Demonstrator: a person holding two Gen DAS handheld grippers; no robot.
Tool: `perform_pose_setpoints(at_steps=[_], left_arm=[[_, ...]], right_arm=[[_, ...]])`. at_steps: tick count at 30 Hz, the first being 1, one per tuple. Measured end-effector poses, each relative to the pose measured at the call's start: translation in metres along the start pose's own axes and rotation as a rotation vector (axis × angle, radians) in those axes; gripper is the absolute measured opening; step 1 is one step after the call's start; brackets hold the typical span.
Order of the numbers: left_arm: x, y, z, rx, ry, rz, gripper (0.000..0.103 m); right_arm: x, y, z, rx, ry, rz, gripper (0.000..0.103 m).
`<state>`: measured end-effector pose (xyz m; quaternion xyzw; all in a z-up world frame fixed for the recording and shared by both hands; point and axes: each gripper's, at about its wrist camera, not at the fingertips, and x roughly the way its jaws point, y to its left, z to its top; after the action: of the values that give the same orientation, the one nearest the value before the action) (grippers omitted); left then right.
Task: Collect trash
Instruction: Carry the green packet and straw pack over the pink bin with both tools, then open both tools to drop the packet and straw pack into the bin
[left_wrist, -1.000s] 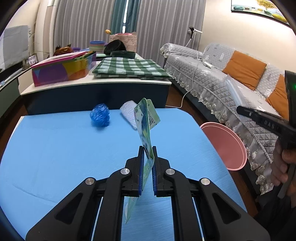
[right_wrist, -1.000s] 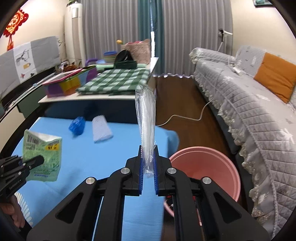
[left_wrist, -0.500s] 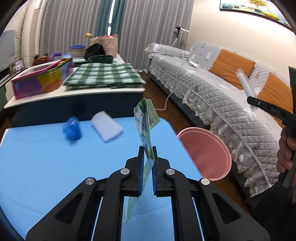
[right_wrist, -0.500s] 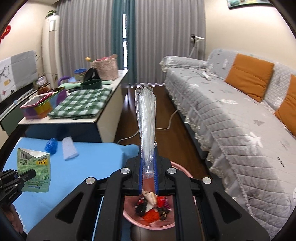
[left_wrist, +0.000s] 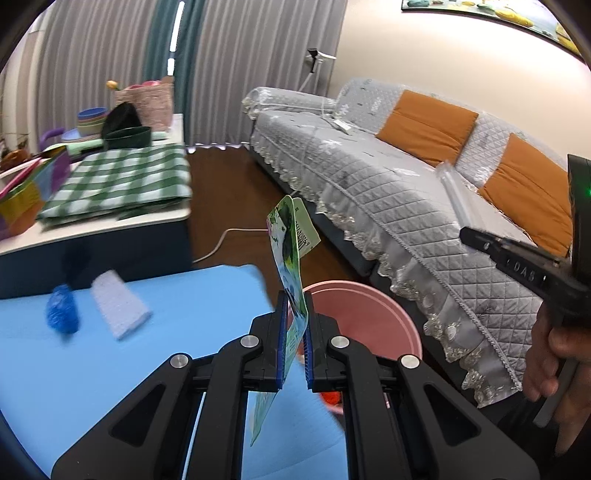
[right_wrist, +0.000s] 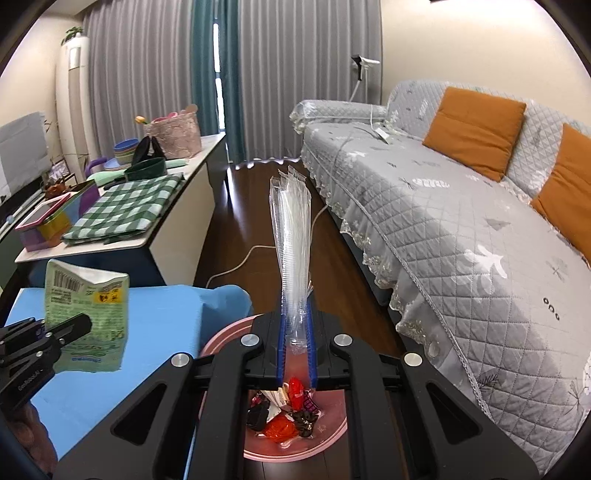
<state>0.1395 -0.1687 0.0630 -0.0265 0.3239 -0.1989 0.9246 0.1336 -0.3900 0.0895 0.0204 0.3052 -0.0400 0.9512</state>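
My left gripper (left_wrist: 295, 332) is shut on a green snack packet (left_wrist: 290, 240), held upright over the blue table's right edge beside the pink bin (left_wrist: 369, 306). My right gripper (right_wrist: 295, 347) is shut on a clear plastic wrapper (right_wrist: 291, 236) and hangs directly above the pink bin (right_wrist: 295, 443), which holds several bits of red and dark trash. The left gripper and its packet (right_wrist: 88, 295) show at the left of the right wrist view. A crumpled blue wrapper (left_wrist: 61, 310) and a white piece (left_wrist: 118, 306) lie on the blue table (left_wrist: 129, 369).
A grey quilted sofa (right_wrist: 461, 240) with orange cushions runs along the right. A white side table (right_wrist: 147, 229) with a green checked cloth, bowls and boxes stands behind the blue table. A white cable (right_wrist: 236, 266) lies on the dark wood floor.
Both grippers have moved right, off the blue table towards the pink bin. The right gripper now hangs over the bin; the left one has come up to its rim.
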Motion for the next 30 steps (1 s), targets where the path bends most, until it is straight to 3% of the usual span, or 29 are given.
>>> perform_pose_setpoints(at_steps=[17, 19, 21, 23, 29, 30], left_arm=[[0.073, -0.035, 0.006, 0.032, 0.076, -0.072, 0.008], [0.077, -0.038, 0.006, 0.037, 0.089, -0.079, 0.008], [0.08, -0.038, 0.005, 0.031, 0.099, -0.084, 0.013], [0.082, -0.035, 0.004, 0.019, 0.111, -0.095, 0.024], [0.072, -0.026, 0.0, -0.002, 0.102, -0.085, 0.033], [0.07, -0.025, 0.0, -0.003, 0.098, -0.08, 0.039]], right_arm=[[0.032, -0.016, -0.01, 0.011, 0.067, -0.014, 0.01], [0.034, -0.015, -0.011, 0.008, 0.071, -0.015, 0.014], [0.037, -0.013, -0.012, -0.002, 0.082, -0.026, 0.034], [0.038, -0.011, -0.012, -0.005, 0.085, -0.034, 0.045], [0.035, -0.014, -0.012, 0.009, 0.073, -0.059, 0.055], [0.034, -0.014, -0.011, 0.014, 0.069, -0.062, 0.057]])
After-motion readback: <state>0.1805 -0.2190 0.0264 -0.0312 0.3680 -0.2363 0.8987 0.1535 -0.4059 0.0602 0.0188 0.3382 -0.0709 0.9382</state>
